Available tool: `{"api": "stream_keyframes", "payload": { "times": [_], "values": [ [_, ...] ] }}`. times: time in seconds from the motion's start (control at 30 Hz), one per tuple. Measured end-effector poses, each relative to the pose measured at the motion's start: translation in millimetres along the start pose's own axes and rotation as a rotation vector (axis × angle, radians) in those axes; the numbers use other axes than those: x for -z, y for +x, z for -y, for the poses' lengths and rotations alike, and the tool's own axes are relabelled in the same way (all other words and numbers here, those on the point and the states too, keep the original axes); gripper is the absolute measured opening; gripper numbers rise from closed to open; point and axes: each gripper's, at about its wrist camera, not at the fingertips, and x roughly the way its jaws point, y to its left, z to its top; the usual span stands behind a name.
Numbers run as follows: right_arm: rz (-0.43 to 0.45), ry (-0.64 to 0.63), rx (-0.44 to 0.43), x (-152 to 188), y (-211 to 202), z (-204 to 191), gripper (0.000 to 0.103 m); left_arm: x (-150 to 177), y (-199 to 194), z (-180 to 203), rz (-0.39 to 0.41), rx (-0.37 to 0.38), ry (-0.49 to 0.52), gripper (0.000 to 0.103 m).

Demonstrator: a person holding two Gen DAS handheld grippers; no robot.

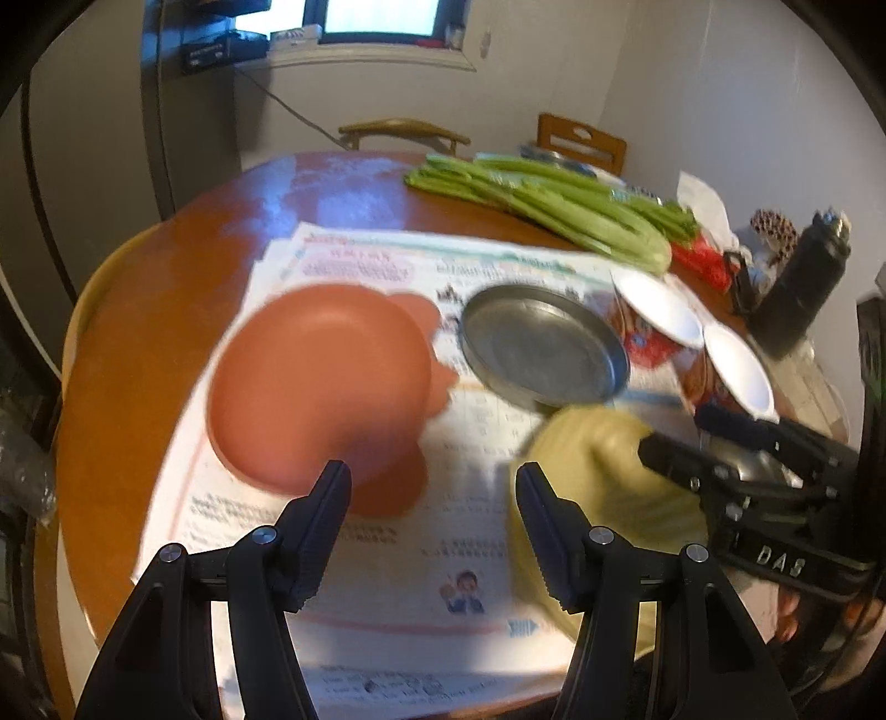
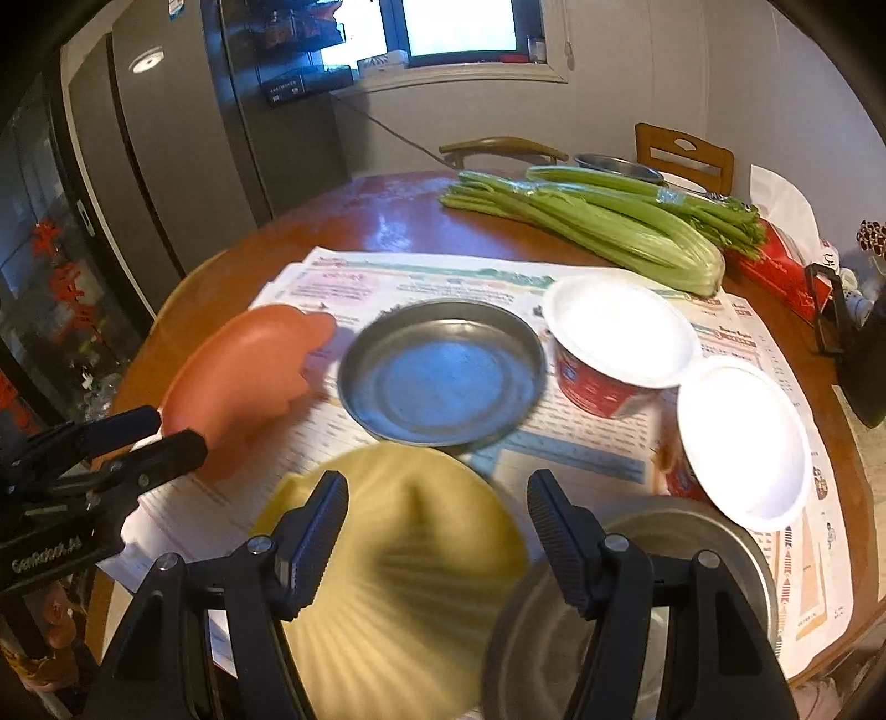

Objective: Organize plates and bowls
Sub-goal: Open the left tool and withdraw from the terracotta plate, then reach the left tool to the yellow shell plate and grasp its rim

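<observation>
1. A round wooden table [image 2: 398,216] with a reddish-brown top fills the room's corner.
2. 2 wooden chairs [image 2: 501,148] stand at its far side, against pale walls [image 2: 692,72].
3. A window [image 2: 459,27] above a white sill glows bright.
4. A tall dark refrigerator [image 2: 166,166] stands to the left.
5. A thin cable runs slanting down the wall below the sill.

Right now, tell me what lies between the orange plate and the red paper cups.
The shallow metal dish, resting on the printed paper; the right wrist view shows it clearly.
</observation>
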Motion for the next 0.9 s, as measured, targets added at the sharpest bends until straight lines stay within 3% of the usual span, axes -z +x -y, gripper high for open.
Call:
{"api": "stream_keyframes", "payload": {
  "times": [0.33, 0.63, 0.77, 0.9],
  "values": [
    [-0.036, -0.037, 0.002, 6, 10, 3, 0.066, 29, 23, 23, -0.09, 0.021, 0.039, 0.064],
    [-0.083, -0.095, 0.041, -1, 33, -3, 0.066, 28, 35, 36, -0.101, -0.015, 0.08, 0.064],
    [-0.102, -0.081, -0.022, 1, 34, -5, 0.067, 27, 39, 32, -0.1, -0.062, 0.089, 0.064],
    [-0.103, -0.079, -0.025, 3, 33, -7, 0.067, 26, 39, 23, -0.096, -0.073, 0.072, 0.064]
  ]
}}
